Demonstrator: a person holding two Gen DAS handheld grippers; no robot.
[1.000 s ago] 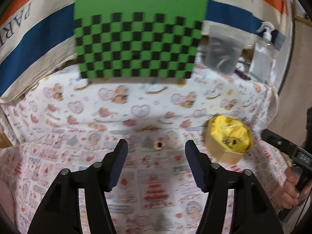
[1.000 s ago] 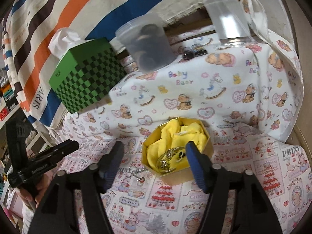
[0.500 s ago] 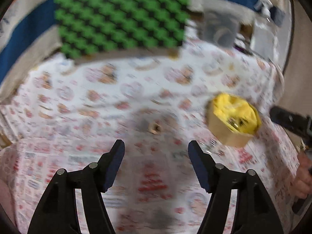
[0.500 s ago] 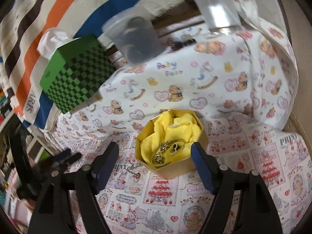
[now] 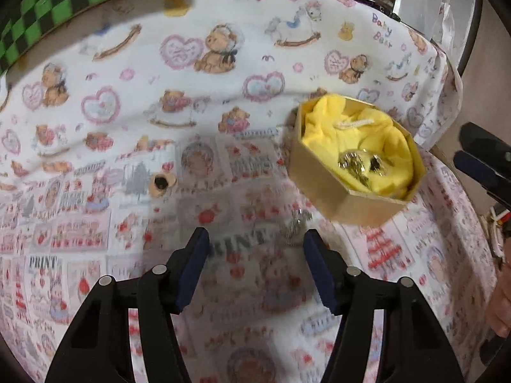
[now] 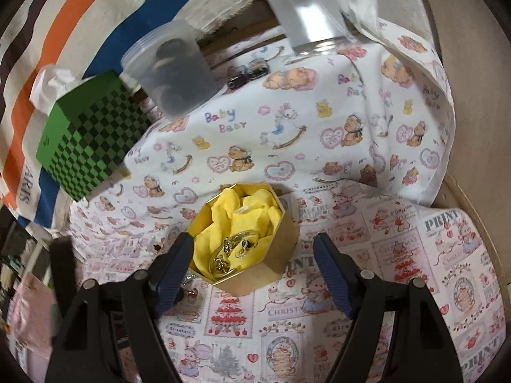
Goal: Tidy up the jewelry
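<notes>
A gold octagonal box (image 5: pixel 332 191) (image 6: pixel 281 249) lined with yellow cloth holds several gold and silver pieces (image 5: pixel 359 164) (image 6: pixel 231 252). A loose silver piece (image 5: pixel 293 223) (image 6: pixel 188 279) lies on the printed cloth left of the box. It sits just ahead of my left gripper's right fingertip (image 5: pixel 311 242). A small brown ring (image 5: pixel 159 183) (image 6: pixel 156 248) lies further left. My left gripper (image 5: pixel 255 245) points down at the cloth, its jaws closing with nothing between them. My right gripper (image 6: pixel 252 249) straddles the box's near side, its jaws opening and its pads off the box walls.
A green checked tissue box (image 6: pixel 86 150) stands at the back left, with a frosted plastic tub (image 6: pixel 172 70) and a clear bottle (image 6: pixel 306 12) behind. Small dark clips (image 6: pixel 249 71) lie near them. The table's edge (image 6: pixel 460 204) drops off on the right. A person's hand (image 5: pixel 501 303) shows at the right.
My left gripper has dropped and swung right toward the box and the silver piece, so the tissue box slid to the top edge. My right gripper's jaws have widened around the box.
</notes>
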